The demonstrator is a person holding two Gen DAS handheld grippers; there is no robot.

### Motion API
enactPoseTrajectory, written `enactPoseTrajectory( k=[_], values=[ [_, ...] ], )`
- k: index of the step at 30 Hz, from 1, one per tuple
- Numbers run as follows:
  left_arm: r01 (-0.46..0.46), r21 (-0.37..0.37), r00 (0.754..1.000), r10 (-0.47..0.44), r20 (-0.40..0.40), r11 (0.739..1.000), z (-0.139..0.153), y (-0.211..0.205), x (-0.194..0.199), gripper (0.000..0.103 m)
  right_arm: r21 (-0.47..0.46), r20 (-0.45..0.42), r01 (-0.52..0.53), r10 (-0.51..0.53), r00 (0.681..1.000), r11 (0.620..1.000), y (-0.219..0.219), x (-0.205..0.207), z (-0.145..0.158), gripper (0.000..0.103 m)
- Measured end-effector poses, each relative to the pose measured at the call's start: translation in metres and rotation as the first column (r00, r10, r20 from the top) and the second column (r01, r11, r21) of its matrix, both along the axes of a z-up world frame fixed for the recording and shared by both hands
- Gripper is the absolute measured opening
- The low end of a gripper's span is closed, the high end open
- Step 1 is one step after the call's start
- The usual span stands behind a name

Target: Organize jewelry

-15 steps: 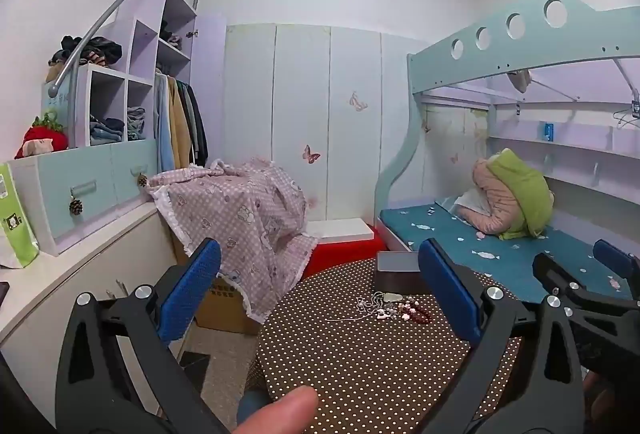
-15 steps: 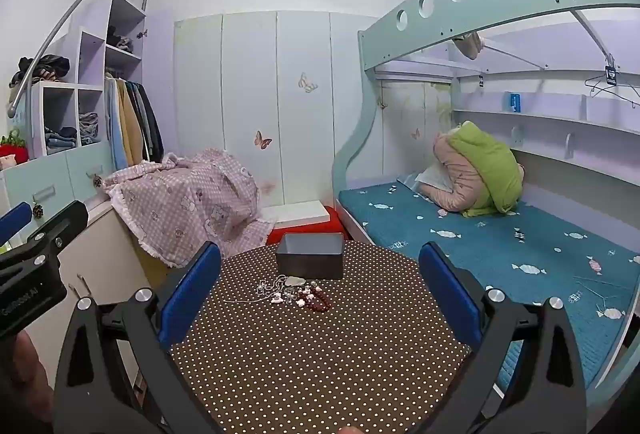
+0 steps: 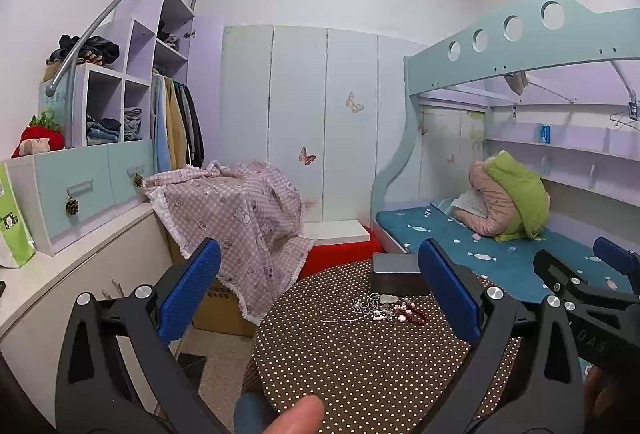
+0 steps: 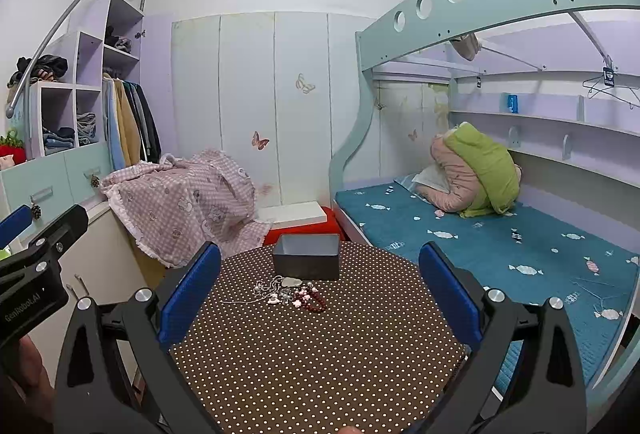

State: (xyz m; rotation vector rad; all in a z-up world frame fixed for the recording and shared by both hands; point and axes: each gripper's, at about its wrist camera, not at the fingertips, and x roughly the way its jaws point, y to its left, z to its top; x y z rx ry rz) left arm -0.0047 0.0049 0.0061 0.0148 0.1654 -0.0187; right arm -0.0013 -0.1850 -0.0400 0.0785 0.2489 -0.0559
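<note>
A round table (image 4: 320, 354) in a brown cloth with white polka dots sits in the middle of a small bedroom. On its far half, at about twelve o'clock from where the person holds the tools, lies a small tangle of jewelry (image 4: 290, 293): silvery chains, pale beads and a string of dark red beads (image 4: 314, 302). Just behind the pile, toward the far rim, stands an open grey box (image 4: 306, 258), apart from the jewelry by a thin gap.

The left hand-held gripper (image 3: 320, 298) and the right hand-held gripper (image 4: 320, 298) both hang over the near side of the table with their blue pads spread as wide as they go, gripping nothing.

At three o'clock runs a bunk bed (image 4: 500, 254) with a teal mattress and a rolled green and pink quilt (image 4: 476, 169) at its head. Straight ahead is a pale wardrobe (image 4: 272, 105) with butterfly stickers. At ten o'clock a pink checked cloth (image 4: 180, 205) drapes over something, next to hanging clothes (image 4: 128, 121) and open shelves (image 4: 68, 113) above pale blue drawers. A red stool with a white top (image 4: 298, 218) stands beyond the table.
</note>
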Motion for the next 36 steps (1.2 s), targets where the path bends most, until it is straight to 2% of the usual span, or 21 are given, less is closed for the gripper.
enactPoseTrajectory(
  k=[20, 36],
  values=[
    [0.003, 0.018, 1.000, -0.003, -0.007, 1.000, -0.012, -0.002, 0.011, 0.098, -0.017, -0.016, -0.015, 0.014, 1.000, 1.000, 0.007, 0.006, -0.004, 0.096],
    [-0.002, 0.037, 1.000, 0.002, -0.021, 0.999, -0.010, -0.012, 0.073, 0.098, -0.009, -0.043, -0.016, 0.016, 0.999, 1.000, -0.001, 0.060, -0.005, 0.096]
  ],
)
